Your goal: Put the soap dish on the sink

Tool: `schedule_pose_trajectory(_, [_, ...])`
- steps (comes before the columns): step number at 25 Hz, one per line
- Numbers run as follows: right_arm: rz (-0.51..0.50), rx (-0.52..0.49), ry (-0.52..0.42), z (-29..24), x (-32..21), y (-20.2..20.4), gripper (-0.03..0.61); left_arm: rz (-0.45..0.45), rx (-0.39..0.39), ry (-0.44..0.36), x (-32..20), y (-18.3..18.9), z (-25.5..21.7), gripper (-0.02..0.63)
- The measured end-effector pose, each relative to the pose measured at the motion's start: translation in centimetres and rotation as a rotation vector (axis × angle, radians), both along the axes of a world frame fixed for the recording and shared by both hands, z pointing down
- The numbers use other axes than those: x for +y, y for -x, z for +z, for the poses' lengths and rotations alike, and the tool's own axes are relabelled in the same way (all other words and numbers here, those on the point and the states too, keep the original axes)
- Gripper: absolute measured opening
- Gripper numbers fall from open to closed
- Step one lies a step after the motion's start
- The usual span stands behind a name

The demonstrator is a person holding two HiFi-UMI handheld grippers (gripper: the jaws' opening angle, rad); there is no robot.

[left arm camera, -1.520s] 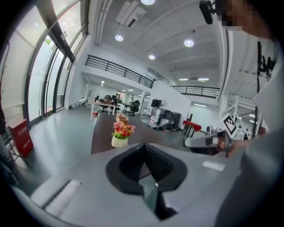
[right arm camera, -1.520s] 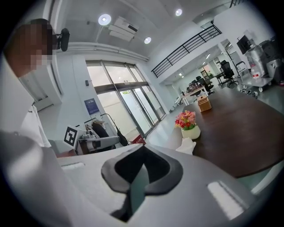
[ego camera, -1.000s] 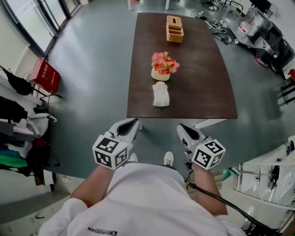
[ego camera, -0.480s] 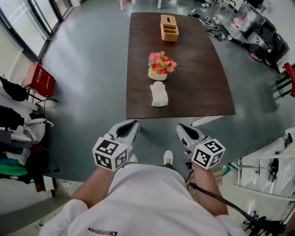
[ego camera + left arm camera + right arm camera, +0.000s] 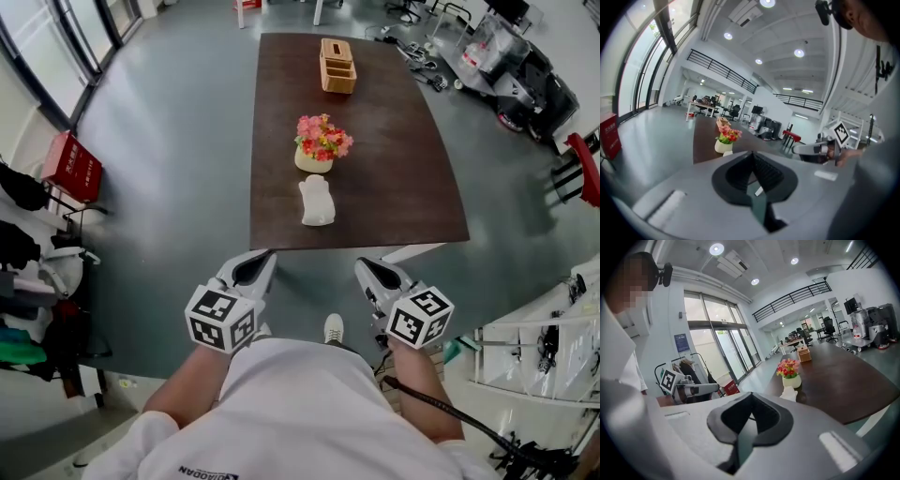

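The grey floor (image 5: 169, 141) is the biggest thing under me, wide and bare along the table's left side as far as the red box (image 5: 70, 167) by the wall, while on the right it narrows toward a crowd of gear and a red seat. The dark table (image 5: 403, 159) runs lengthwise away from me, and its near edge lies across my path just beyond my claw tips, with a strip of floor between that edge and my shoe (image 5: 333, 328). My left claw (image 5: 255, 267) hangs over the floor just short of the table's near left corner, and its jaws are pressed together with nothing between them. My right claw (image 5: 370, 272) hangs level with it, well apart from it, short of the middle of the near edge, and it too is pressed together and empty. Far down the table, near the far edge, stands a wooden box (image 5: 337, 66). The tabletop is bare around it and all along the right half. Nearer me, left of the table's middle line, a pale pot of flowers (image 5: 320, 145) stands upright. The soap dish (image 5: 317, 202), white and small, lies flat on the table just on my side of that pot, close to the near edge and well in from the left edge, straight ahead between my two claws.
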State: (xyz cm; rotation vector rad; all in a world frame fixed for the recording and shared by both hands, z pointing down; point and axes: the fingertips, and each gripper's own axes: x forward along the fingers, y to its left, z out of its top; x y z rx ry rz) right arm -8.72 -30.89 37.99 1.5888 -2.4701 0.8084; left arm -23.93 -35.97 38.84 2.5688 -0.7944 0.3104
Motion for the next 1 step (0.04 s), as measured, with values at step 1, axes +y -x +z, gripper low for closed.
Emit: schedule_pose_trajectory(1, [-0.003, 0.003, 0.002, 0.01, 0.08, 0.04, 0.002, -0.001, 0.000, 0.003, 0.14, 0.02, 0.05, 0.005])
